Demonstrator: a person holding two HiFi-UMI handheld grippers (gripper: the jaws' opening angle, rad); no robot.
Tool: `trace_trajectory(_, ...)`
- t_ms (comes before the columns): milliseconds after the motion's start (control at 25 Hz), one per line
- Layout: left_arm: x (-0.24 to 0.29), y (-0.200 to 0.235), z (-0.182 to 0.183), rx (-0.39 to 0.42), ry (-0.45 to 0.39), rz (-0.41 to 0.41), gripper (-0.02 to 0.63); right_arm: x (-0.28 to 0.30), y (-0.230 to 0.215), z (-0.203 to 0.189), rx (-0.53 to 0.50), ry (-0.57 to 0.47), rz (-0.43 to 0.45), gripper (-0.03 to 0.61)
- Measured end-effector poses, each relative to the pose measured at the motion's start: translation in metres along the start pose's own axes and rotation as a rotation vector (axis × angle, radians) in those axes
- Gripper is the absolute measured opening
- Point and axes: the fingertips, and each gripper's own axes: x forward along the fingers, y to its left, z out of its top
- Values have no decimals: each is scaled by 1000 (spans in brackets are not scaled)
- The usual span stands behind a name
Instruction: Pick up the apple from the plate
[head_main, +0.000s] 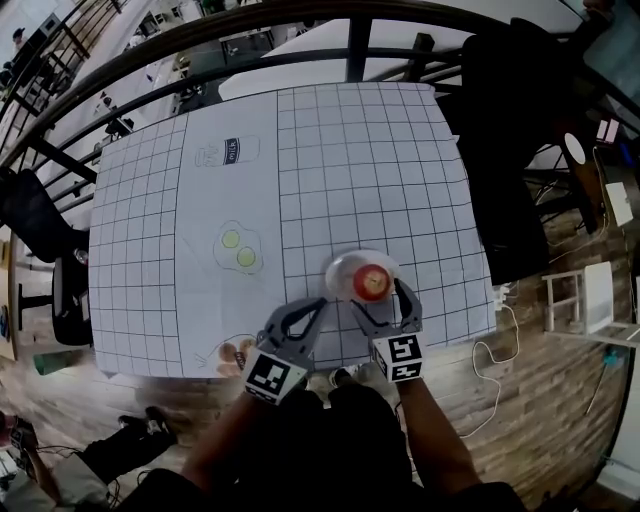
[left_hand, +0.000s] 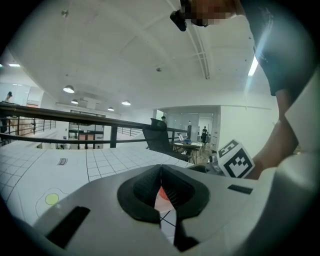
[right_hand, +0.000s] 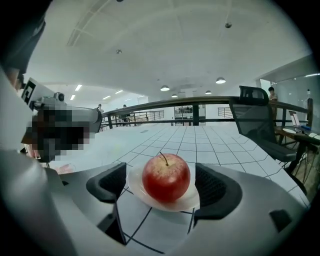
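Note:
A red apple (head_main: 372, 282) (right_hand: 166, 177) sits upright on a small white plate (head_main: 340, 266) (right_hand: 150, 198) near the front edge of the gridded table cover. My right gripper (head_main: 378, 296) (right_hand: 161, 185) is open, low over the table, with one jaw on each side of the apple and plate; the pads stand apart from the fruit. Just left of it, my left gripper (head_main: 316, 304) (left_hand: 161, 172) is shut with nothing in it. A sliver of the apple (left_hand: 161, 196) shows through the gap under its closed tips.
The white gridded cover (head_main: 350, 150) carries printed drawings of a milk carton (head_main: 228, 152) and fried eggs (head_main: 239, 248). A black chair (head_main: 505, 130) stands at the table's right side, and a dark railing (head_main: 360, 45) runs behind. The table's front edge lies just below the grippers.

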Motion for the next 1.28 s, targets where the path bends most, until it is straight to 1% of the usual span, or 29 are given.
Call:
trace_trajectory(160,4,-7,0,-2,-5,-8,23,10,-11,-9,6,35,-5,413)
trace_trajectory(440,-3,-8,1,-2,-8,6,23,23,-14,-24,-1,94,-6,411)
trace_trajectory(520,-5,-7,1,-3,-6,13,23,24,-17,-28,0,94,-9,407)
trace_trajectory(560,-6,-6,1,0,-3,14,23,24,-17,-28,1,93,-9,390)
trace_trajectory(600,-7,-6,-1,5,1,15,23,23,-17,-27,2,93,-8,388)
trace_trajectory(840,-12,-4,-2,1,6,21,23,19,-17,-17,-17,84,-9,385)
trace_trajectory(960,-13,-5,-3,8,7,14,23,16,-14,-13,-36,84,6,385)
trace_trajectory(1080,-13,-6,-3,13,9,6,23,12,-8,1,-39,62,20,385)
trace_trajectory(1280,-14,-9,6,13,-2,-4,23,-4,-7,32,-66,-1,15,385)
